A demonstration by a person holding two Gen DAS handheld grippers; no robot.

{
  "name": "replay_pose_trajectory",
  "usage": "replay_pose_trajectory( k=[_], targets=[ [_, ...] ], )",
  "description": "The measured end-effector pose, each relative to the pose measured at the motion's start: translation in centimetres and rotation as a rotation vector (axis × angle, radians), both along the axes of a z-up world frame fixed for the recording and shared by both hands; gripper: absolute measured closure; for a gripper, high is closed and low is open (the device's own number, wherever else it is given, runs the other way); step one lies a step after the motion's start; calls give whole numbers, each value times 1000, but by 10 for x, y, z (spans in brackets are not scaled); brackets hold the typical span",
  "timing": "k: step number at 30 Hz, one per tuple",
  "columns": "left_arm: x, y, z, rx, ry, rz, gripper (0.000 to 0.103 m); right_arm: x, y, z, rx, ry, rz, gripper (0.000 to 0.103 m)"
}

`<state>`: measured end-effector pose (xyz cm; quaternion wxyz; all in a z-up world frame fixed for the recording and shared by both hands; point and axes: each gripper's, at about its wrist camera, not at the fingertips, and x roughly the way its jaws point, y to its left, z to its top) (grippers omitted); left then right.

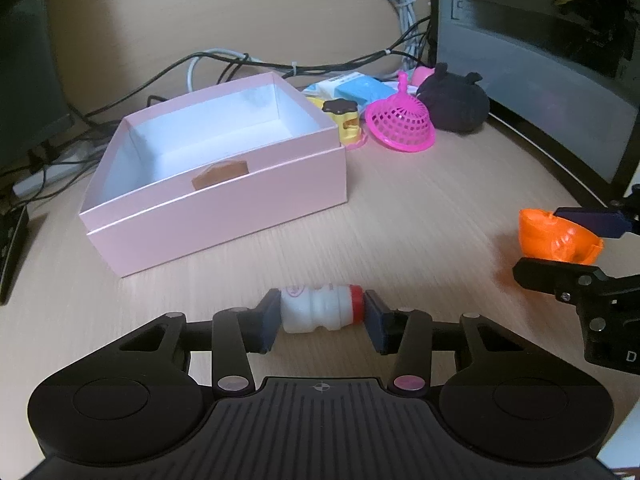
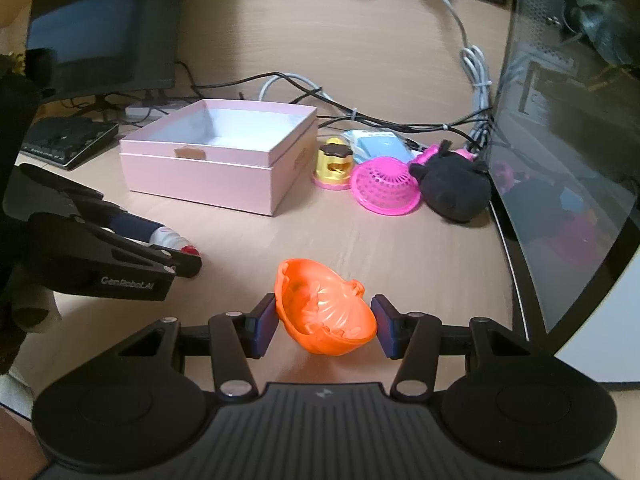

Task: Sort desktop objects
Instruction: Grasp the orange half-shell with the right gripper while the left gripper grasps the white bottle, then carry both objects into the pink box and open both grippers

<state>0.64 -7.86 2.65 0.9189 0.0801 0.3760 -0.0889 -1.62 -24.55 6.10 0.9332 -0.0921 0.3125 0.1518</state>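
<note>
Left wrist view: left tool [image 1: 322,316] clenched endwise on small white, red-capped bottle [image 1: 320,309] lying sideways.

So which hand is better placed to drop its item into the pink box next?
Probably the left. The left gripper is shut on the bottle right in front of the box, while the right gripper, holding the orange bowl, sits farther off to the side.

A pale wood-grain desk [image 2: 380,48] is seen under soft, even light, with a dark monitor [image 2: 104,36] at the far left, a curved glossy screen [image 2: 568,184] along the right, and tangled cables [image 2: 400,124] between them.
</note>
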Motion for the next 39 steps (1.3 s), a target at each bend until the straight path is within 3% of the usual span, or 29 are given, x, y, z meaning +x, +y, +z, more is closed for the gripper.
replay_pose_trajectory(
  k=[8,13,18,21,22,23,24,25,26,29,32,34,36,39],
  targets=[
    [-53,29,22,44,-14,-107,55,-10,16,20,6,63,181,53],
    [-61,52,37,0,-51,-30,55,-11,32,41,-3,17,268,53],
    [-39,66,76,-28,-218,17,55,2,48,85,-10,-159,317,53],
    [-3,76,106,-14,-350,47,54,36,58,118,76,-245,282,53],
    [13,79,113,-18,-392,55,50,52,61,128,117,-265,271,53],
    [27,84,118,-33,-424,67,29,69,64,135,148,-289,250,52],
    [43,90,122,-56,-444,84,12,84,67,137,164,-305,227,45],
    [55,97,125,-66,-446,107,8,98,71,139,172,-309,209,38],
    [66,103,125,-61,-433,142,8,109,74,139,177,-307,197,31],
    [69,119,118,-62,-368,219,5,123,72,125,161,-279,182,31],
    [50,127,94,-87,-273,232,0,129,61,87,113,-196,130,31],
    [35,131,75,-106,-196,235,0,139,56,59,80,-130,79,35],
    [23,127,58,-120,-120,254,0,156,50,38,59,-75,17,48],
    [11,118,40,-155,-44,271,0,184,42,19,82,-33,-62,49]
  ],
)
